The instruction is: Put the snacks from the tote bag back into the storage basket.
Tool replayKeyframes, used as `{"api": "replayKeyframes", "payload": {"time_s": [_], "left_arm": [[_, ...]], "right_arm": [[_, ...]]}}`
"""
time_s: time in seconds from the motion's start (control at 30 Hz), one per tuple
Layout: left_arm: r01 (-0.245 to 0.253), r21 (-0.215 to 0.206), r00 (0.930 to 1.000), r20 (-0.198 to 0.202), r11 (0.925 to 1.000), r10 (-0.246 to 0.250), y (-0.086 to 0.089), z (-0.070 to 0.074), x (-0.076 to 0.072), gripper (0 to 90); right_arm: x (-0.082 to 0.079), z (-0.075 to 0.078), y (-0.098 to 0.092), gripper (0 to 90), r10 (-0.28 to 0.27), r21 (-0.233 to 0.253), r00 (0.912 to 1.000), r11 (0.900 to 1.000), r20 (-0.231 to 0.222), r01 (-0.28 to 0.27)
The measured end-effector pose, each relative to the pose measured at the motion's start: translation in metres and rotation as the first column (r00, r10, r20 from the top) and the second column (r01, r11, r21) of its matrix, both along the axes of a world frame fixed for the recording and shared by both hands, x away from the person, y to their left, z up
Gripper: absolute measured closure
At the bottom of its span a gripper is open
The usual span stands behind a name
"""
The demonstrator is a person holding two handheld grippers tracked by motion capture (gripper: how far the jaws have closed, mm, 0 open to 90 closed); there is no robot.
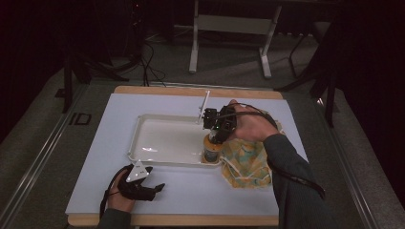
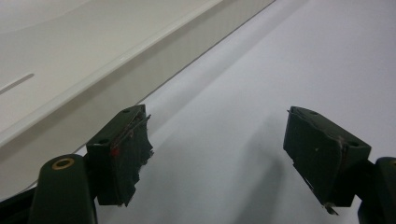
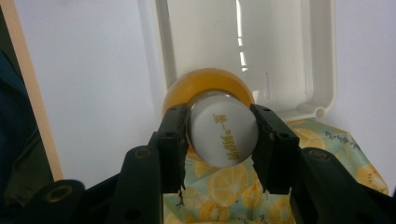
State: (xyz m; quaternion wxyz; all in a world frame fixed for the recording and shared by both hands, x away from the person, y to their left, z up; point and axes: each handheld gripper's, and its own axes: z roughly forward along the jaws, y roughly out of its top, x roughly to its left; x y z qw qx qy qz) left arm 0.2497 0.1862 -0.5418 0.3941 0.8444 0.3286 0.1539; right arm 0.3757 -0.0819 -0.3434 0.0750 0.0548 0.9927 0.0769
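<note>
Right of centre in the high view, the right gripper (image 1: 213, 135) clamps its fingers on a bottle (image 3: 224, 133) at the tray (image 1: 143, 125) corner, while the left gripper (image 2: 217, 158), lower left, rests wide open, holding nothing, on the bench (image 1: 191, 188).

White mat (image 1: 191, 191) covers the wooden table (image 1: 191, 220); a metal frame (image 1: 234, 24) stands at twelve o'clock; cables (image 1: 148, 62) at eleven.
</note>
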Motion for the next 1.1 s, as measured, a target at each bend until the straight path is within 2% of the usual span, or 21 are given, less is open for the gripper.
{"api": "replayKeyframes", "payload": {"time_s": [1.1], "left_arm": [[-0.001, -0.001, 1.0000, 0.001, 1.0000, 0.001, 0.000, 0.000, 0.000, 22.6]], "right_arm": [[0.005, -0.012, 0.007, 58.7, -0.013, -0.031, 0.9997, 0.999, -0.019, 0.012]]}}
